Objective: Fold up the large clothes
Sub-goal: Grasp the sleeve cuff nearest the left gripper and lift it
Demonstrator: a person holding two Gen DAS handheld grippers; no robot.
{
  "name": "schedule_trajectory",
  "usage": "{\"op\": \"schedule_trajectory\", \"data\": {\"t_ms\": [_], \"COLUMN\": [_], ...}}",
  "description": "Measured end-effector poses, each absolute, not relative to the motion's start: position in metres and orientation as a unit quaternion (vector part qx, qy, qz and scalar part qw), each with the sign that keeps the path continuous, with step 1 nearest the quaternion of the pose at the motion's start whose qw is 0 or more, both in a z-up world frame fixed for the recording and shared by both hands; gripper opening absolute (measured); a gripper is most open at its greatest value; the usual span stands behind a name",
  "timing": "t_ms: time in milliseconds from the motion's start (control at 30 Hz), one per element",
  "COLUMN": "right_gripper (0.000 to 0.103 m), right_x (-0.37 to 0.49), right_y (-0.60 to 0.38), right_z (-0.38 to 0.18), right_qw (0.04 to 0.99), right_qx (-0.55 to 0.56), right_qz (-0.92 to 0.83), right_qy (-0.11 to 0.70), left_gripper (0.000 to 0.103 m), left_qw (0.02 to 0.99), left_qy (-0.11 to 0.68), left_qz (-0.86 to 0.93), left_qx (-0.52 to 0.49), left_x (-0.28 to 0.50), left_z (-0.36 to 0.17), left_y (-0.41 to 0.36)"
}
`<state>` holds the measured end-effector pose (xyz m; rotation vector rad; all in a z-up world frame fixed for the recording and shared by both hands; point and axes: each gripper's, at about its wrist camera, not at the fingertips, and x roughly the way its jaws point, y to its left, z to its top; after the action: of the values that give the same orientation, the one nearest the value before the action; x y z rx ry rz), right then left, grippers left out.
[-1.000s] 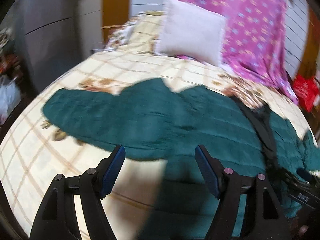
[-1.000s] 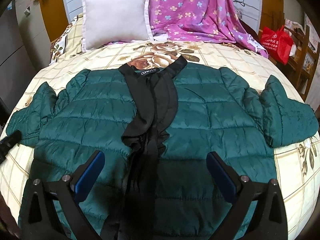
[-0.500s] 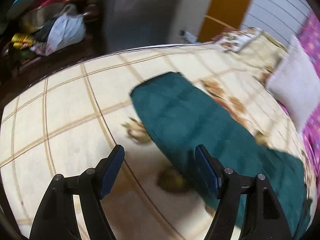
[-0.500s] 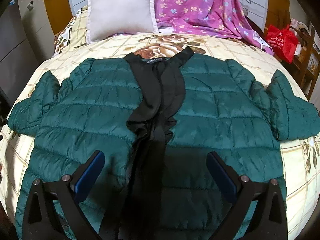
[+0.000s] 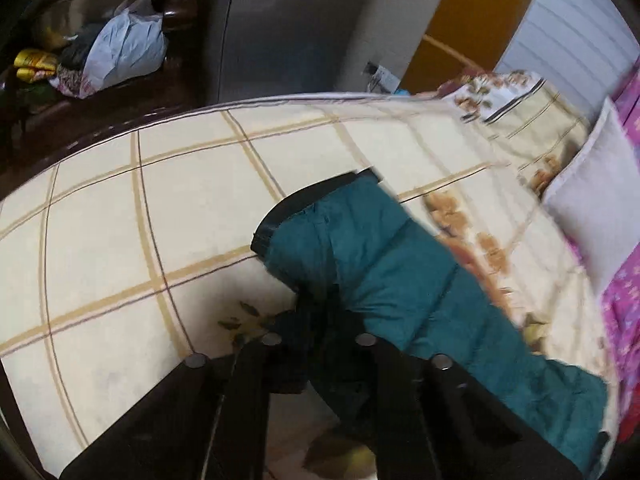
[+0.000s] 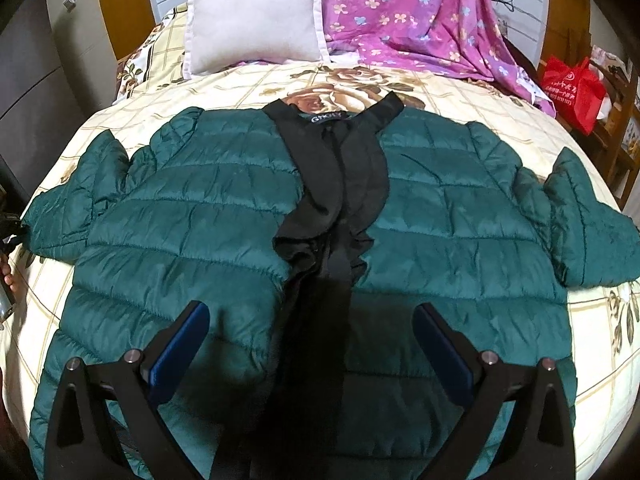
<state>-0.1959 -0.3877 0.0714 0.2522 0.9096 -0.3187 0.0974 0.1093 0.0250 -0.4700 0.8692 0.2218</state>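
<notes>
From my feed the puffer jacket (image 6: 224, 216) is deep teal green with a black lining strip (image 6: 340, 176) down the front, and its sleeve (image 5: 360, 256) ends in a black cuff. The bedspread (image 6: 472, 96) is cream with tan grid lines and brown roses. The pillow (image 6: 252, 16) is plain off-white, and the sheet (image 6: 420, 12) behind it is magenta with little flowers. The bag (image 6: 572, 92) is red. My right gripper (image 6: 308, 344) is black with 2 blue pads.
</notes>
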Motion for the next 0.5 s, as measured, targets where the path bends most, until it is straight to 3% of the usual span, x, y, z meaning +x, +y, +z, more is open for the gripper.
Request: {"op": "schedule_trajectory", "data": {"t_ms": [267,500], "right_gripper": [0.103,0.103], "right_x": [-0.210,-0.230], "right_y": [-0.391,-0.407], "right_z": [0.087,0.103], "right_qw": [0.885,0.889], "right_qx": [0.126,0.127], "right_qz": [-0.156,-0.171], "right_qy": [0.421,0.405], "left_gripper": [0.000,0.000], "left_qw": [0.912,0.907], "left_qy": [0.350,0.339], "left_qz": [-0.051,-0.209], "left_qx": [-0.207,-0.135], "left_x": [0.027,-0.046], "left_z": [0.116,0.170], "left_y": [0.038,-0.092]}}
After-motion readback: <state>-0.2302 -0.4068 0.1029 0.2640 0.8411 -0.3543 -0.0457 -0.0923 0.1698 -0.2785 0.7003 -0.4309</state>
